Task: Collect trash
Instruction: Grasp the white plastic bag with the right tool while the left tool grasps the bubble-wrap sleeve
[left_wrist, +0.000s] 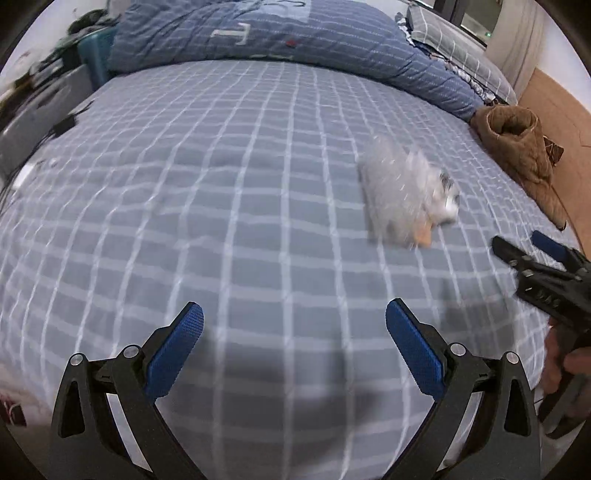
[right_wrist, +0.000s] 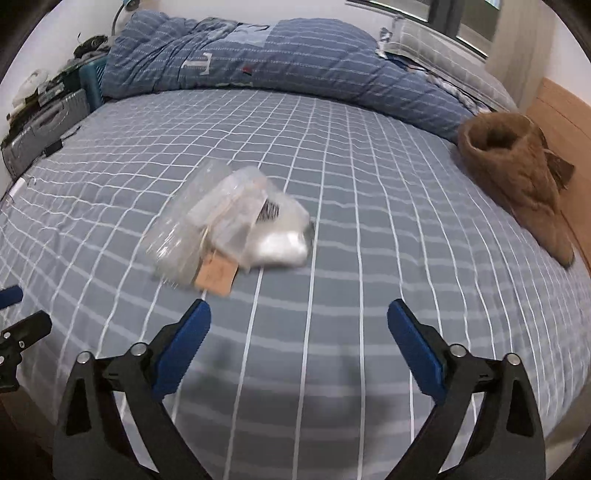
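A heap of clear plastic bags (right_wrist: 232, 221) with a barcode label and a tan paper tag (right_wrist: 216, 276) lies on the checked bed sheet (right_wrist: 369, 206). In the left wrist view the same plastic heap (left_wrist: 402, 195) is blurred, off to the right. My right gripper (right_wrist: 299, 325) hangs open above the sheet, just short of the heap, with nothing between its fingers. Over bare sheet, my left gripper (left_wrist: 293, 325) is open and empty too. The right gripper (left_wrist: 524, 247) also shows at the right edge of the left wrist view, held by a hand (left_wrist: 557, 365).
A rumpled blue quilt (right_wrist: 258, 59) lies along the far side of the bed. A brown padded garment (right_wrist: 517, 170) sits at the right edge beside a wooden headboard (right_wrist: 565, 110). A suitcase (right_wrist: 40, 125) and clutter stand at the far left.
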